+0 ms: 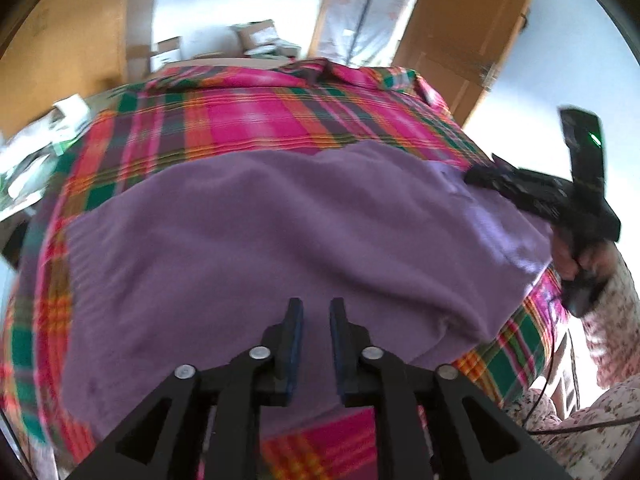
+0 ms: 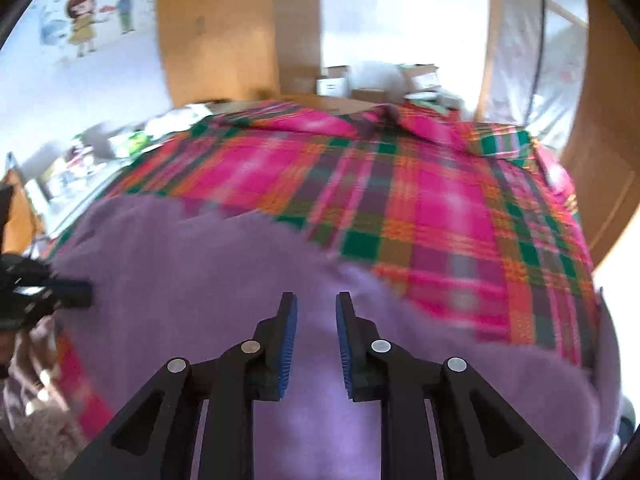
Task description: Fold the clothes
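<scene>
A purple knit sweater [image 1: 280,240] lies spread on a plaid cloth [image 1: 248,120] that covers the table. My left gripper [image 1: 316,306] hovers over the sweater's near part, its fingers a little apart with nothing between them. The right gripper's black body [image 1: 532,192] shows at the right edge of the left wrist view, over the sweater's right side, held by a hand. In the right wrist view the sweater [image 2: 224,264] fills the lower half, and my right gripper [image 2: 316,300] stands open above it, empty. The left gripper [image 2: 48,292] appears at the far left.
The pink, green and orange plaid cloth [image 2: 420,208] reaches to the far table edge. Cardboard boxes [image 1: 256,36] and papers [image 1: 36,152] lie beyond and to the left. Wooden doors [image 1: 468,28] stand behind. A person's floral sleeve [image 1: 612,320] is at the right.
</scene>
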